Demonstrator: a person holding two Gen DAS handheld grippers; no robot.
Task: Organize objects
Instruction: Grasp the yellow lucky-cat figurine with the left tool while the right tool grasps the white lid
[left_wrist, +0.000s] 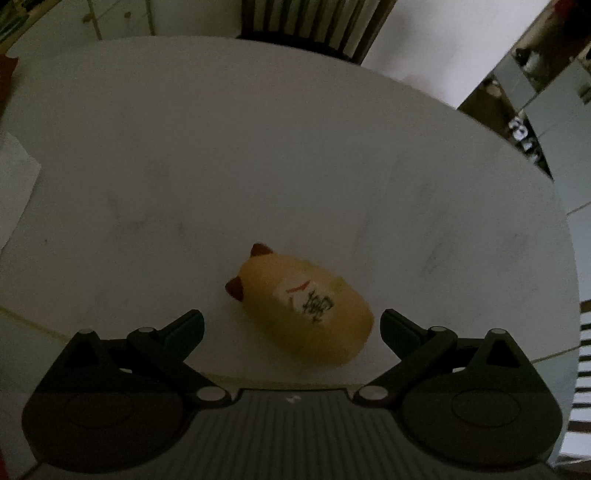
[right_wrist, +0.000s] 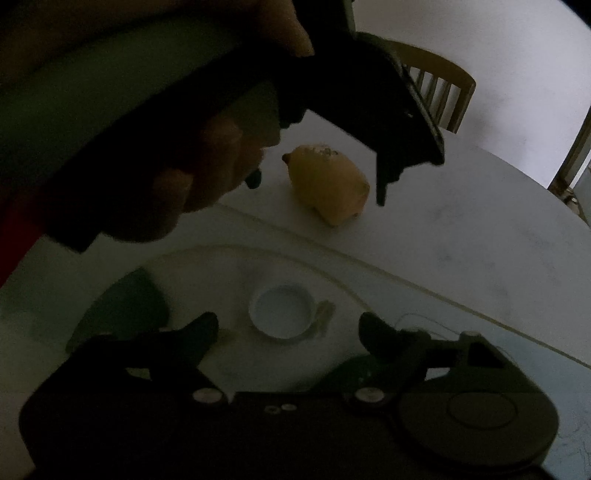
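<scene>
- Left wrist view: left gripper fingers spread wide, gripping nothing. Yellow cat figurine lies on its side between the fingertips, nearer the right finger; can't tell whether it touches.
- Figurine rests on the white round table, brown ears pointing away to the left, white patch with dark characters facing up.
- Gripper is low over the near part of the table, looking forward and down. Dark chair behind the far edge.
- Right wrist view: right gripper fingers apart, nothing between them. Below them lies a white lid on a clear tray; dark green piece to the left.
- Same view: a hand holds the left gripper above the table, tilted down, fingertips either side of the cat figurine, with visible gaps.
- Wooden chair past the table edge.
- Scene is dim, fine detail blurred.
</scene>
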